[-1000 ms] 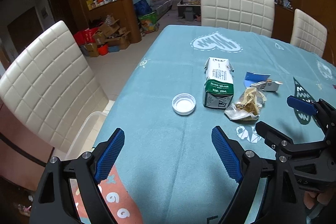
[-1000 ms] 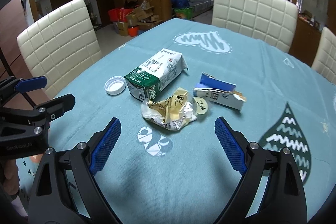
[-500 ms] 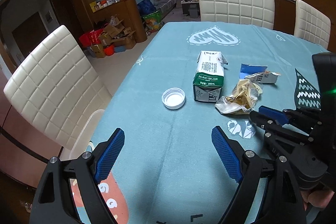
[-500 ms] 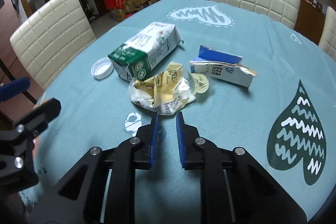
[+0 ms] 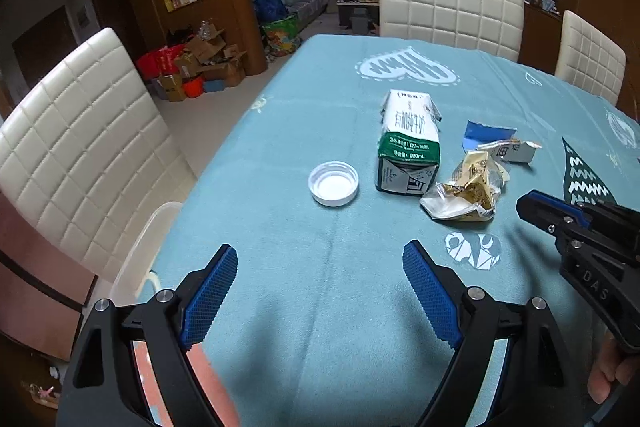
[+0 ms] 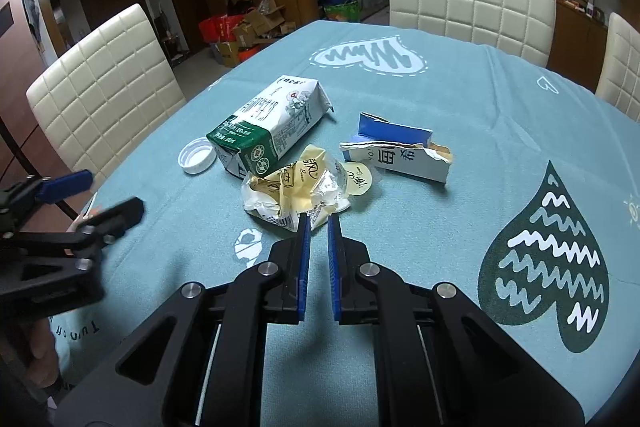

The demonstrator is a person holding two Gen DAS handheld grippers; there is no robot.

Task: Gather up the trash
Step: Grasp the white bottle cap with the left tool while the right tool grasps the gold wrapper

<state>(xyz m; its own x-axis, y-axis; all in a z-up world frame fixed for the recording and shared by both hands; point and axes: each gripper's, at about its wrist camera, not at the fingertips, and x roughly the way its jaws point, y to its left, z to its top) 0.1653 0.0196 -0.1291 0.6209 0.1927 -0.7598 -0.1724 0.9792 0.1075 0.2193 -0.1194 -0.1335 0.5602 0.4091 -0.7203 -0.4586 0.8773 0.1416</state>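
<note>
Trash lies on the teal tablecloth [image 5: 280,219]: a green-and-white milk carton [image 5: 408,139] [image 6: 272,119] on its side, a white cap [image 5: 334,183] [image 6: 197,157], a crumpled yellow wrapper [image 5: 464,191] [image 6: 296,191] and a torn blue-and-white carton [image 5: 500,145] [image 6: 396,155]. My left gripper [image 5: 320,253] [image 6: 108,193] stands open and empty, short of the cap. My right gripper [image 6: 318,223] [image 5: 528,203] is closing, its jaws almost together at the wrapper's near edge. I cannot tell whether the wrapper's corner is pinched; the left wrist view shows a small gap.
Cream padded chairs stand at the left [image 5: 76,155] and far side [image 5: 448,7] of the table. A translucent plastic container [image 5: 148,247] sits by the table's left edge. A round yellow seal [image 6: 358,179] lies beside the wrapper. A hand [image 5: 604,375] holds the right gripper.
My right gripper's jaws went from wide open to nearly together, and its tips now sit at the wrapper's near edge. The left gripper stayed open.
</note>
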